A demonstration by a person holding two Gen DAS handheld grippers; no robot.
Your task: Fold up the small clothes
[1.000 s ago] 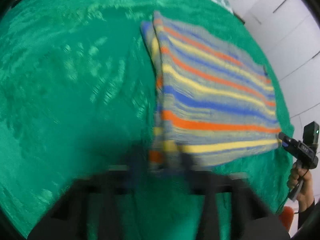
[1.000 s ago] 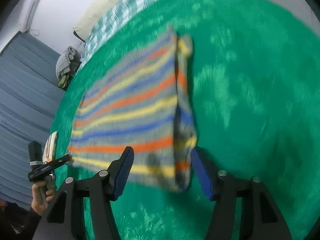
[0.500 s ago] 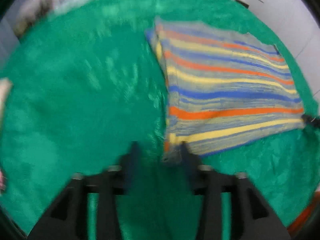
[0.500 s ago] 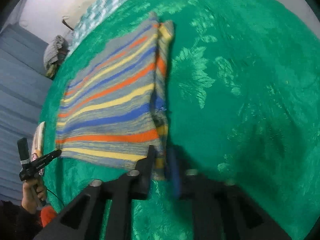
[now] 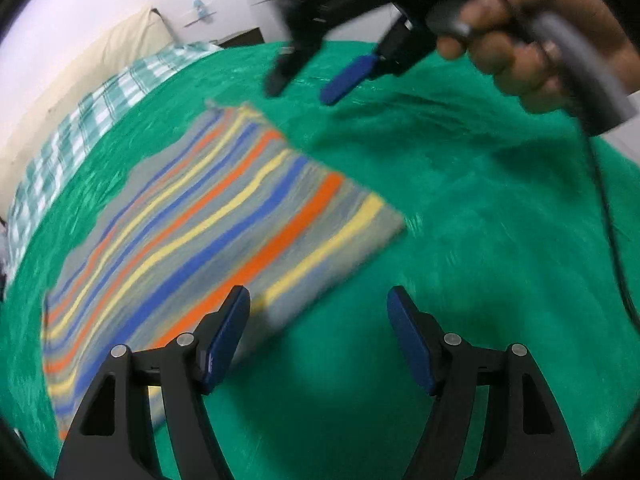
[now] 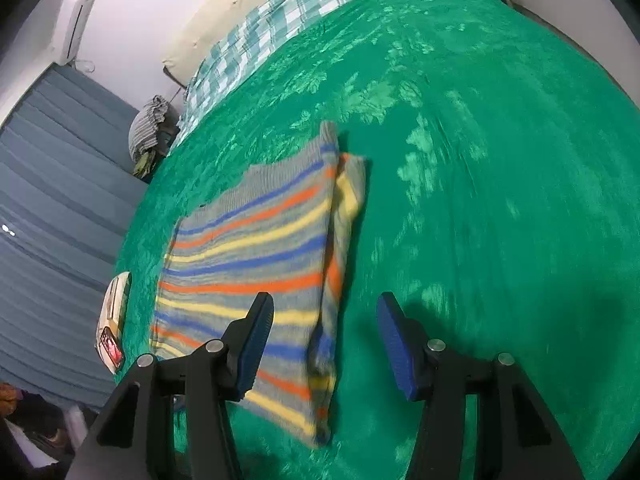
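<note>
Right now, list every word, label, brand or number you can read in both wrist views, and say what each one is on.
None can be read.
Flat white object with a red patch at the edge of the green blanket: any print on it is too small and blurred to read.
Striped knit garment: no label shows.
Wall air conditioner: no legible brand.

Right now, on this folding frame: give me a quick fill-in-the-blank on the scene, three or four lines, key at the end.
1. The striped garment lies on a ____ blanket.
2. Between the pads of the left gripper there is no ____; its jaws are opening.
3. The right gripper has its jaws opening, and the garment's folded edge is not ____ by them.
4. Besides grey, the garment's stripes are blue, orange and ____.

Missing words: green; cloth; gripped; yellow
</note>
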